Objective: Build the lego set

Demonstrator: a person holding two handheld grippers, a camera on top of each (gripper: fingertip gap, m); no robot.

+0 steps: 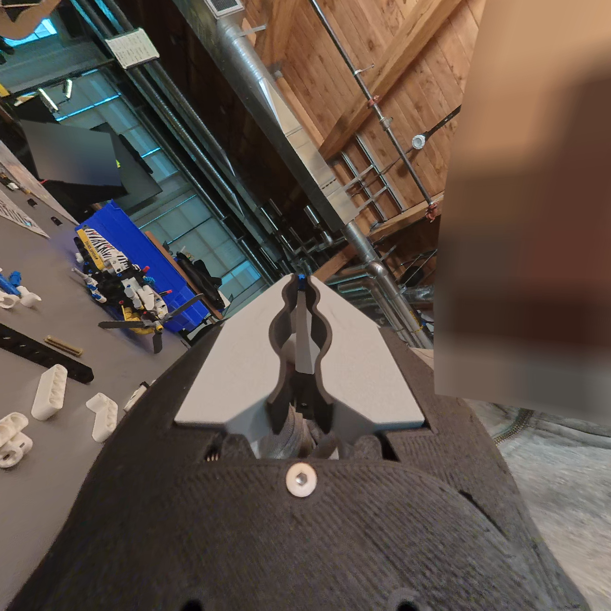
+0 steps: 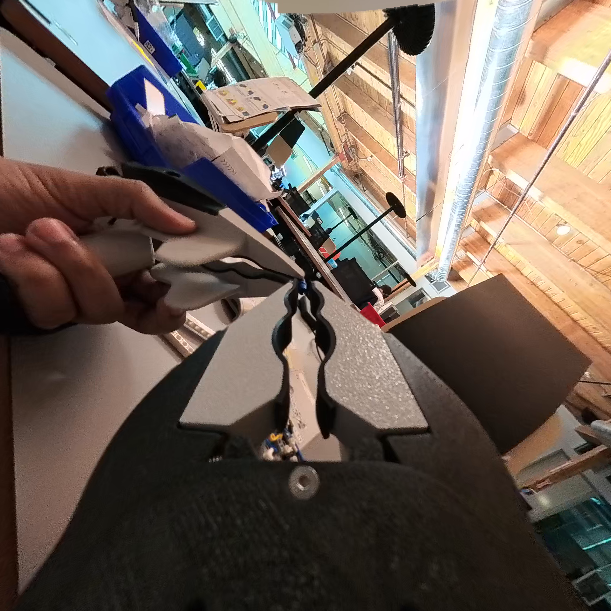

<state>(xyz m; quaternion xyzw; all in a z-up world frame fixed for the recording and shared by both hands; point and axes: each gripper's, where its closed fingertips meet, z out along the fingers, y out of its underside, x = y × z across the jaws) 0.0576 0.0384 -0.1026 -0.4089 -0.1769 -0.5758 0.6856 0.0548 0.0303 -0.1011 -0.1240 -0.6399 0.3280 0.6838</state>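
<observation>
My left gripper (image 1: 301, 281) is raised off the table and tilted up toward the ceiling, shut on a small blue pin (image 1: 301, 278) at its very tips. My right gripper (image 2: 302, 289) meets it tip to tip, its jaws nearly closed on the same blue pin (image 2: 301, 286). In the right wrist view the left gripper (image 2: 297, 277) comes in from the left, held by a person's hand (image 2: 82, 248). A partly built striped plane model (image 1: 129, 291) with a grey propeller lies on the grey table (image 1: 39, 496) to the left.
A blue bin (image 1: 142, 254) stands behind the model. Loose white pieces (image 1: 49, 391), a long black beam (image 1: 43, 358) and a tan axle (image 1: 62, 345) lie on the table at left. Another blue bin (image 2: 158, 125) holds papers in the right wrist view. Less than 4 cm separates the two grippers' tips. Both grippers' tips are roughly 25 cm from the partly built striped plane model (image 1: 129, 291).
</observation>
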